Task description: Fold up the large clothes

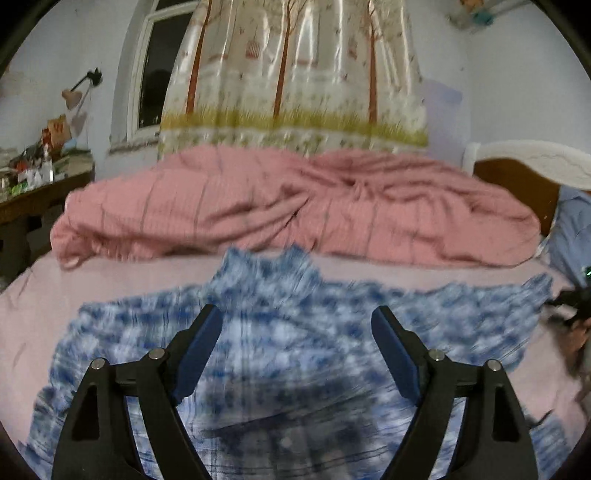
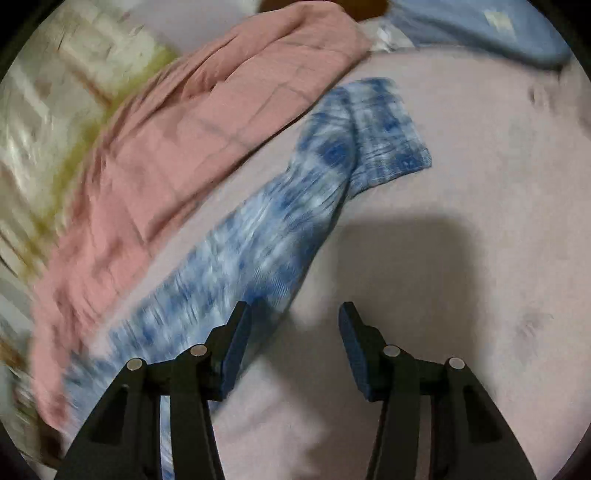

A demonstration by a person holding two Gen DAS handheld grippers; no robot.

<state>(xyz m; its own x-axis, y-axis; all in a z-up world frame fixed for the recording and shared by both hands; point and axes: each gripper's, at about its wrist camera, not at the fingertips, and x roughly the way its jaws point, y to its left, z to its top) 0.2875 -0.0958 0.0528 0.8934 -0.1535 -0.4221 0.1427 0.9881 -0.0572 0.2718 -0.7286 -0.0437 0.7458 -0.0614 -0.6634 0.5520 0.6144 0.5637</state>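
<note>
A blue-and-white patterned garment (image 1: 295, 332) lies spread on the pale pink bed sheet (image 1: 110, 273), its collar toward the far side. My left gripper (image 1: 297, 317) is open and empty, hovering over the garment's middle. In the right wrist view one sleeve of the garment (image 2: 314, 177) stretches away across the sheet (image 2: 461, 184), its cuff folded over at the far end. My right gripper (image 2: 293, 314) is open and empty, just above the sheet at the sleeve's right edge, its left finger over the cloth. Both views are motion-blurred.
A rumpled pink quilt (image 1: 288, 203) lies along the far side of the bed and also shows in the right wrist view (image 2: 184, 129). A blue pillow (image 2: 480, 26) and headboard (image 1: 524, 173) are at the right. A cluttered table (image 1: 40, 177) stands left; a curtain (image 1: 295, 74) hangs behind.
</note>
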